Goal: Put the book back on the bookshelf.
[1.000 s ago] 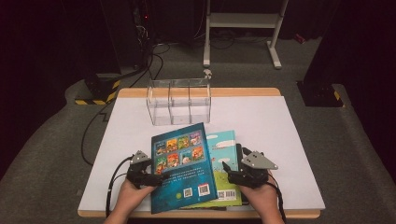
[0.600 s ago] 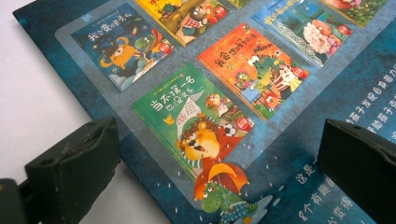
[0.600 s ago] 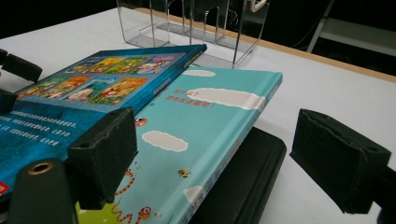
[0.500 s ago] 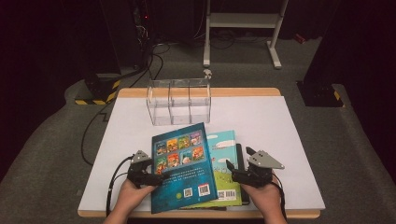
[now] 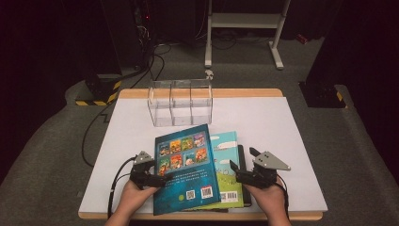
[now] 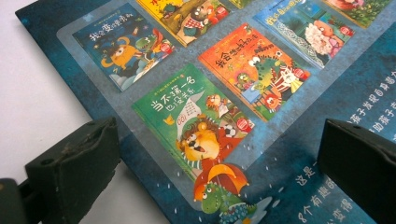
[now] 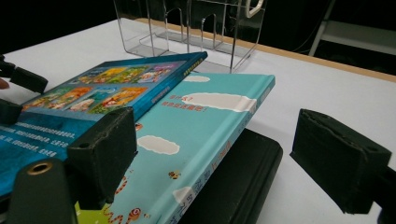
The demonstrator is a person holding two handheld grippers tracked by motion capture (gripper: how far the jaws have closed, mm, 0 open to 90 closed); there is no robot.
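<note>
Left hand [image 5: 129,200] enters from bottom edge, gripping left claw [image 5: 157,181]; claw points right, jaws spread wide apart, nothing pinched between them. Right hand [image 5: 266,200] enters from bottom right, gripping right claw [image 5: 241,164]; claw angled up and left, jaws likewise wide apart, grey three-cornered plate on top. Cable trails from left claw back toward forearm.

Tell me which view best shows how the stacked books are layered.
The right gripper view: it looks along the edges, showing the dark blue book atop the light blue book, which rests on a black book. The high view gives their fanned outlines from above; the left gripper view gives the top cover close up.
</note>
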